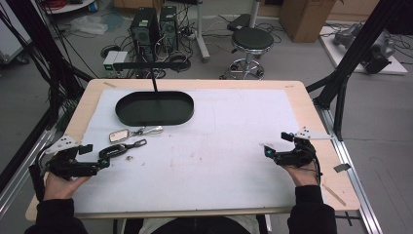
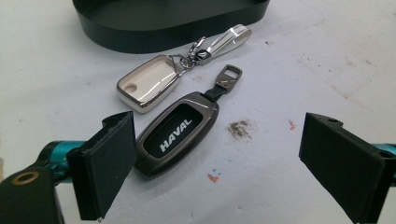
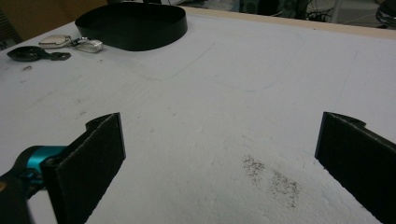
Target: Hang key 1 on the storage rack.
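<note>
The dark HAVAL key fob is being framed just ahead of the left gripper, its 2 jaws spread wide and empty, long axis slanting toward the black tray, while the right gripper is being held well apart, equally open.

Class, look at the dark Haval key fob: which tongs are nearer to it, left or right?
Left. The left tongs sit open right beside the Haval key fob; the right tongs rest open far across the table.

floor: grey concrete floor, cables | furn: round black stool w/ chrome base; 2 black PC towers | rt: brown cardboard box
</note>
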`<state>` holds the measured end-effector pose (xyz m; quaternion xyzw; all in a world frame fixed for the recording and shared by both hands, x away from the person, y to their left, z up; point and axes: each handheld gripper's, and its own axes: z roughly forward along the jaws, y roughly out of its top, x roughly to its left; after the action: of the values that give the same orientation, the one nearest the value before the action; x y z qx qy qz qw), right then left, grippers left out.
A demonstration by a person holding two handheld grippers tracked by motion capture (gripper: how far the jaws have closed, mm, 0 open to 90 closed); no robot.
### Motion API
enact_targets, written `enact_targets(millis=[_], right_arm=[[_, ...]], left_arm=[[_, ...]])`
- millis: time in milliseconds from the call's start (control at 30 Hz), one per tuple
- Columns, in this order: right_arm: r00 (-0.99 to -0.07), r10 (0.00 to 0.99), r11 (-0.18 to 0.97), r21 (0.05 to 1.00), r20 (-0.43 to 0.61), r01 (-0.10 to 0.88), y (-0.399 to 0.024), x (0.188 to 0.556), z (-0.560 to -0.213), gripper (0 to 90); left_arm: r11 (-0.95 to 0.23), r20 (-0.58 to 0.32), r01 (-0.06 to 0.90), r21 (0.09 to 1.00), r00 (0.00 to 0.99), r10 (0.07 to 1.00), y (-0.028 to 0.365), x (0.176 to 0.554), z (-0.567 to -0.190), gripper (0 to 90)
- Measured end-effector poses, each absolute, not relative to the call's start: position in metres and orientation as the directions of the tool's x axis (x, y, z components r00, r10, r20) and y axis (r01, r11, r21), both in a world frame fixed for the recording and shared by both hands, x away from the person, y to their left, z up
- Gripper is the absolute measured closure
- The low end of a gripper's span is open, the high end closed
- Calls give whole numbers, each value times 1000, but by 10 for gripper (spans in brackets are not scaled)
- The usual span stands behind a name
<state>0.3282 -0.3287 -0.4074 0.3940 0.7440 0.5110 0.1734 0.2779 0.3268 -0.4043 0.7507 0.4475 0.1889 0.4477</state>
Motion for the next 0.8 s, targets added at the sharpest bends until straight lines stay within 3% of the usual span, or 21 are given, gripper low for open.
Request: enact_targets(millis=[800], right_arm=[[-638,759,191,891,132,412,-324,330,-411,8]], left_arm=[[-195,-126,496,846,543,830,326,278,-405,117]])
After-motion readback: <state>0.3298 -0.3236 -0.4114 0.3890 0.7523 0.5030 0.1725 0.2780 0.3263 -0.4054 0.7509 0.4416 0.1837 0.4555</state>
